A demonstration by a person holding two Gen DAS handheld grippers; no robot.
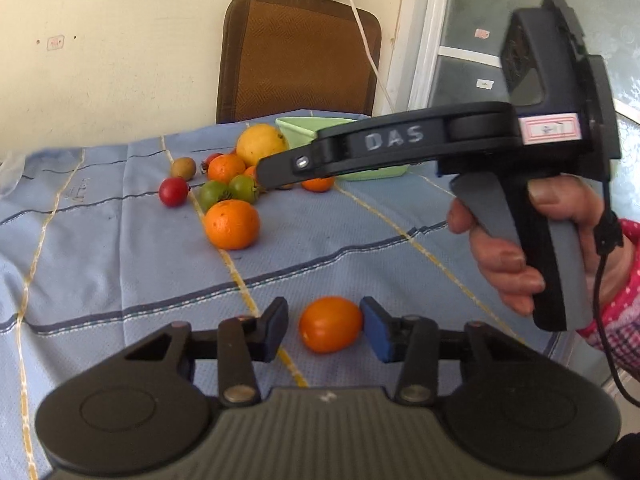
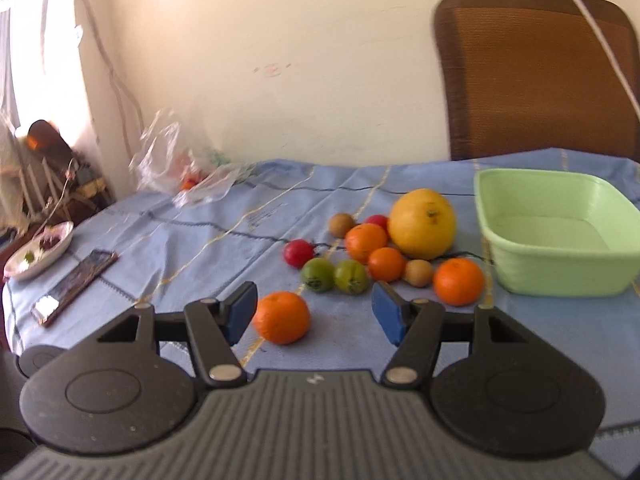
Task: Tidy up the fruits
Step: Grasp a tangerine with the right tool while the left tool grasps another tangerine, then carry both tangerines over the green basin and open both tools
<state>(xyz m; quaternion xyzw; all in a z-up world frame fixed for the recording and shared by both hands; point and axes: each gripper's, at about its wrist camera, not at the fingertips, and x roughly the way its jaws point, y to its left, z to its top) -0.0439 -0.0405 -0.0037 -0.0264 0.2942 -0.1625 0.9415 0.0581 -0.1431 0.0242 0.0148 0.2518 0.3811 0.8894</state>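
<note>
One small orange fruit (image 1: 331,324) sits between the left gripper (image 1: 325,326) pads, right pad touching, left pad apart, not yet clamped; the green tub (image 2: 560,236) lies far right. The right gripper (image 2: 314,312) hangs open over the cloth.

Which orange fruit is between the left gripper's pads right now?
The lone orange tomato, apart from the pile, sits between the left gripper pads; the right pad touches it.

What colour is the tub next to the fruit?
The tub is light green; it shows best in the right wrist view.
</note>
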